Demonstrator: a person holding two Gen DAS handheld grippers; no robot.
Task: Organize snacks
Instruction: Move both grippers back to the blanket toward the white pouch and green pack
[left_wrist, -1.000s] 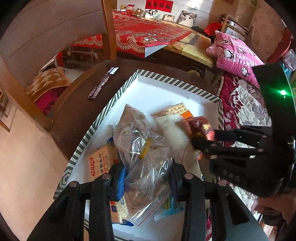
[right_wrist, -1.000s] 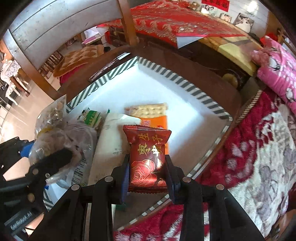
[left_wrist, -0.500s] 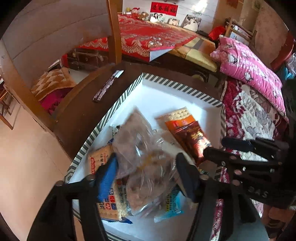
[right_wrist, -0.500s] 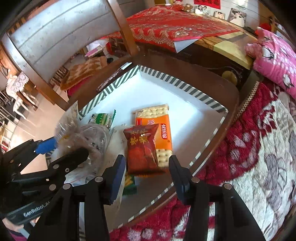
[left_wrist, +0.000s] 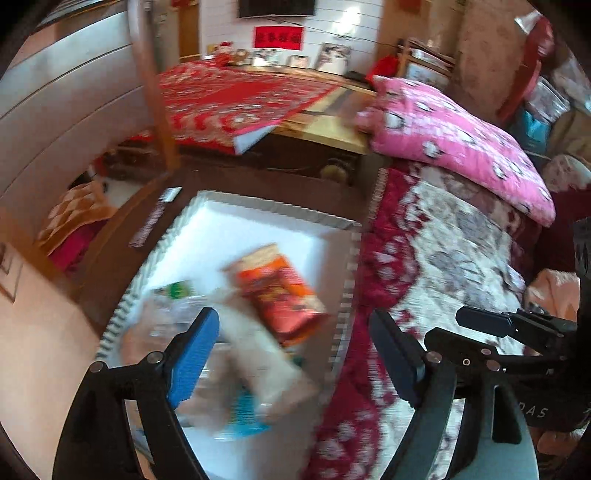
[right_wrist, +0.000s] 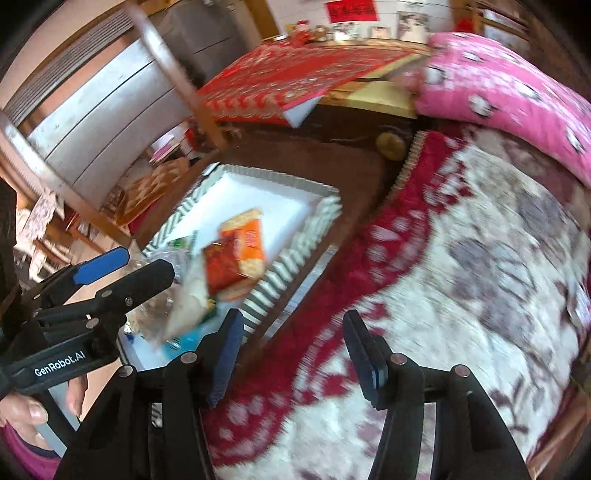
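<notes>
In the left wrist view the striped-rim tray (left_wrist: 192, 221) sits on the dark wooden table (left_wrist: 280, 181), and the snacks lie heaped toward its near end: a clear plastic bag (left_wrist: 162, 321) at about 8 o'clock from the picture's centre, a pale packet (left_wrist: 266, 365) at 6 o'clock, and a red snack pack (left_wrist: 284, 299) lying on top of an orange cracker pack (left_wrist: 266, 258) near the middle. The left gripper (left_wrist: 291, 354) has its jaws opening, already wide, with nothing pressed between them. At 3 o'clock lies the red-and-white blanket (left_wrist: 443, 258), off the table's edge. The right gripper (right_wrist: 293, 350) hangs over that blanket, its jaws opening to a middling gap and empty. The risk, as I judge it, is the loose, overlapping pile: a careless pass could nudge the top packs over the low rim, and the soft bag may slump out.
</notes>
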